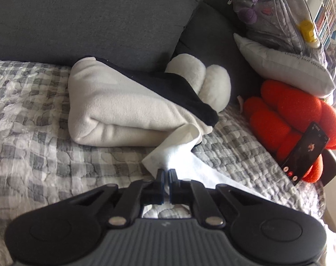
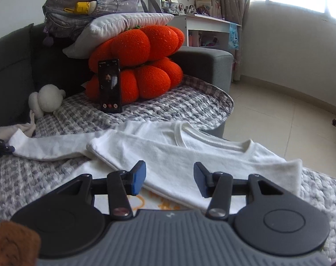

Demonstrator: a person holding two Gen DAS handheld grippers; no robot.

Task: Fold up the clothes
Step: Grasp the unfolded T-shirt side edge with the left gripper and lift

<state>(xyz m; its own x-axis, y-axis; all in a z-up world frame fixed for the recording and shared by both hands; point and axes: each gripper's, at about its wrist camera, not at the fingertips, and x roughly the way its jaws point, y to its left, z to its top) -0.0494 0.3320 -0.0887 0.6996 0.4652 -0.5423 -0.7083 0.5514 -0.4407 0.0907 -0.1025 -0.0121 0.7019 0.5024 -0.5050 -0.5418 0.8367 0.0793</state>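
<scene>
Two grippers working a white shirt (image 2: 190, 153) on the checked quilt (image 1: 35, 115).
Left gripper (image 1: 167, 173) is pinching its sleeve cuff; right gripper (image 2: 169, 177) is hovering spread, empty.

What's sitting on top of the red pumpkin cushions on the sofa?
A white pillow lies on the red pumpkin cushions, and a grey backpack rests on the pillow. The pillow hides the cushions' top surface.
</scene>
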